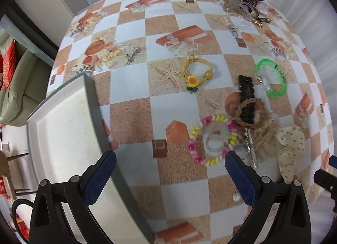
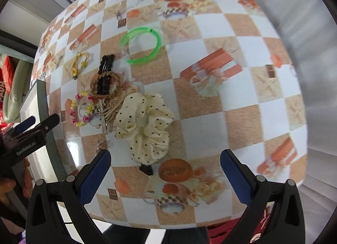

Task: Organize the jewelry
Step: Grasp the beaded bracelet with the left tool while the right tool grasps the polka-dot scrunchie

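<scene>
My left gripper is open and empty above the table, just short of a pink and yellow bead bracelet. Beyond it lie a black hair clip on a brown braided ring, a green bangle and a yellow sunflower hair tie. A white tray lies at the left. My right gripper is open and empty, just short of a cream polka-dot scrunchie. The bead bracelet, black clip and green bangle also show in the right wrist view.
A pile of more hair accessories lies at the table's far right. A small silver piece lies at the far left. The left gripper shows at the left edge of the right wrist view, over the tray.
</scene>
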`<control>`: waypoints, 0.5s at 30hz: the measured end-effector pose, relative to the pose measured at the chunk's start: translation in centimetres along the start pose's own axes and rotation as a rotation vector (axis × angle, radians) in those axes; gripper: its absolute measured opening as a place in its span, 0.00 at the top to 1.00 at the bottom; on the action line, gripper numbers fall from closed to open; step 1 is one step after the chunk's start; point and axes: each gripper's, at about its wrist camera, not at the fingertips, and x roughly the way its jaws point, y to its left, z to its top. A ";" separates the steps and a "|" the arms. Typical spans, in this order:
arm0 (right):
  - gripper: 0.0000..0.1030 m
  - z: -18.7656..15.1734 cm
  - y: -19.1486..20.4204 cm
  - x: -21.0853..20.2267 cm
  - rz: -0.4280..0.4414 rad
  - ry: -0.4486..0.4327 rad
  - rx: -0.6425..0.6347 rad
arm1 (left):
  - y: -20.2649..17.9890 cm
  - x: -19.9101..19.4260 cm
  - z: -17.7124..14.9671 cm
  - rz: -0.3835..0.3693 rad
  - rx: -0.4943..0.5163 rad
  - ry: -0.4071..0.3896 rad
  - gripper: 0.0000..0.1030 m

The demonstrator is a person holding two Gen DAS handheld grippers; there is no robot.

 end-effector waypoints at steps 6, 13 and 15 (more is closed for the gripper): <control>0.00 1.2 1.3 3.6 0.012 0.039 -0.015 | -0.8 3.4 0.9 -0.016 0.042 0.025 0.09; 0.01 1.8 1.8 6.7 -0.021 0.067 -0.014 | -1.7 4.9 1.0 -0.049 0.076 0.018 0.26; 0.06 1.8 1.9 7.0 -0.037 0.067 -0.017 | -1.9 4.7 1.0 -0.058 0.081 0.010 0.30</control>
